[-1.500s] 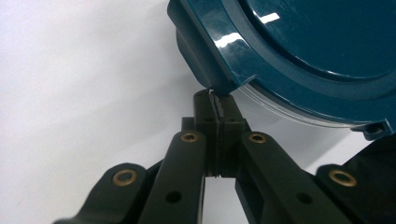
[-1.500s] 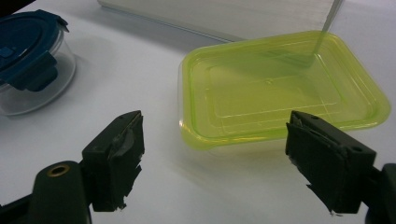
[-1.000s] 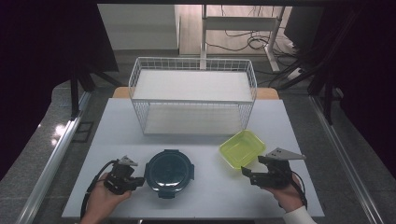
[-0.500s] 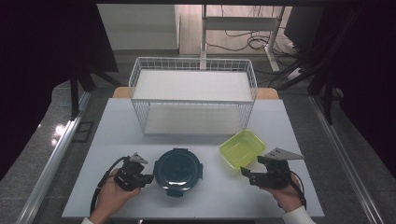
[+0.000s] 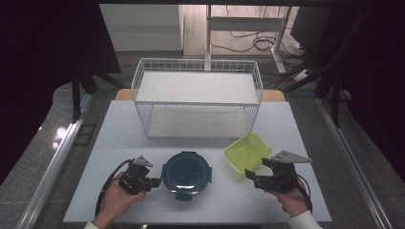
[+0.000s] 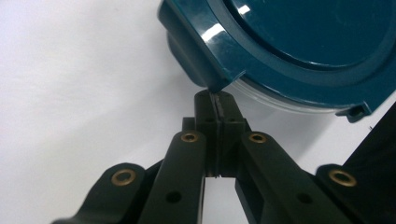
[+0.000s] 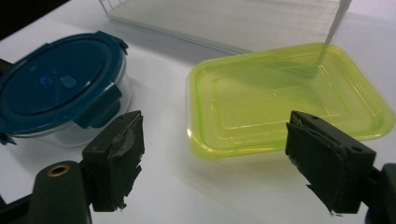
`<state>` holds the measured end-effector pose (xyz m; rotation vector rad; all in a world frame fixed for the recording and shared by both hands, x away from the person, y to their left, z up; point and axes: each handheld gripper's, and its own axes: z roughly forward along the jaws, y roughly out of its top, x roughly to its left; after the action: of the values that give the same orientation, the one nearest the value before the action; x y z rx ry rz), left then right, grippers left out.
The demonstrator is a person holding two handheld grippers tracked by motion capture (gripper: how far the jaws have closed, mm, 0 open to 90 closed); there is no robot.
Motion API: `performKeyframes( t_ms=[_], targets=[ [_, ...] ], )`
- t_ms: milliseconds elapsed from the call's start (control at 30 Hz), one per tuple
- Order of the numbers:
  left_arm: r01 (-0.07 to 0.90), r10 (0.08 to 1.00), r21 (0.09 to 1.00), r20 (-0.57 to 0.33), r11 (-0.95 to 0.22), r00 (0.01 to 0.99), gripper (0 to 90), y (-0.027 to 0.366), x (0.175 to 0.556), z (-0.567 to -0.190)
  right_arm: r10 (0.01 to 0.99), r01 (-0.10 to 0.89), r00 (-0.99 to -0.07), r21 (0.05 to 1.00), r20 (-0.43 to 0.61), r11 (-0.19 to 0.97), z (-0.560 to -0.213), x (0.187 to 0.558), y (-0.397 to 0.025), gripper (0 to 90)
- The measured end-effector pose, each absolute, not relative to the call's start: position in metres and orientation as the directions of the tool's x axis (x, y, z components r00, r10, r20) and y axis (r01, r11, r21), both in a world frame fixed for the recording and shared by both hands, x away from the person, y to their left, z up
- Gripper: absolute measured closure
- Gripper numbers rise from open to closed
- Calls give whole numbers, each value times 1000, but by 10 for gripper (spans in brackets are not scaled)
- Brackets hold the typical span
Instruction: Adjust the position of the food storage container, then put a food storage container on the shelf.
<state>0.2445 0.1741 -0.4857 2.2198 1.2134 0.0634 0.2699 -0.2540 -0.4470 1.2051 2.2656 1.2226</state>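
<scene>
A round clear container with a dark teal clip-on lid [image 5: 186, 171] sits near the table's front, also in the left gripper view [image 6: 303, 46] and the right gripper view [image 7: 56, 88]. My left gripper [image 5: 155, 182] is shut, its jaws pressed flat together with nothing between them. Its tips [image 6: 215, 99] touch the lower edge of one lid latch on the container's left side. A shallow yellow-green rectangular container [image 5: 247, 151] lies to the right, without a lid [image 7: 280, 102]. My right gripper [image 5: 252, 175] is open, held just in front of that container [image 7: 215, 154].
A white wire basket [image 5: 198, 102] stands on its side behind both containers, its open side facing me. The white table [image 5: 119, 138] has bare room left of the basket. Dark floor, cables and a desk frame lie beyond.
My left gripper has slid right across the table until its shut tips reached the round container's lid latch. The right gripper and both containers have stayed put.
</scene>
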Motion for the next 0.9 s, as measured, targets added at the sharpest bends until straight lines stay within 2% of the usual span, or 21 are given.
performKeyframes(
  t_ms=[133,167,200,233,367,433,600,733,900],
  targets=[
    [733,802,573,-205,-366,561,900,187,240,-475,786,538,-601,799,142,267,-445,267,-254,194],
    [718,816,610,-191,-336,545,891,192,238,-471,789,540,-595,802,150,255,-444,266,-254,194],
    [718,816,610,-191,-336,545,848,192,238,-471,789,540,-595,802,150,255,-444,266,-254,194],
    [701,837,650,-180,-294,517,774,197,236,-468,794,543,-588,803,156,245,-443,266,-253,194],
    [686,857,690,-188,-232,479,412,203,231,-464,791,536,-590,811,162,234,-440,267,-249,194],
    [688,853,696,-216,-207,476,310,206,230,-463,784,528,-600,815,157,241,-438,267,-246,194],
    [694,852,700,-252,-168,460,243,212,228,-463,774,514,-619,814,134,270,-438,264,-239,192],
    [702,854,699,-276,-137,441,227,216,226,-463,761,507,-635,815,132,282,-437,263,-235,192],
    [707,854,700,-307,-96,420,145,218,226,-461,757,519,-634,814,160,262,-433,263,-231,177]
  ],
)
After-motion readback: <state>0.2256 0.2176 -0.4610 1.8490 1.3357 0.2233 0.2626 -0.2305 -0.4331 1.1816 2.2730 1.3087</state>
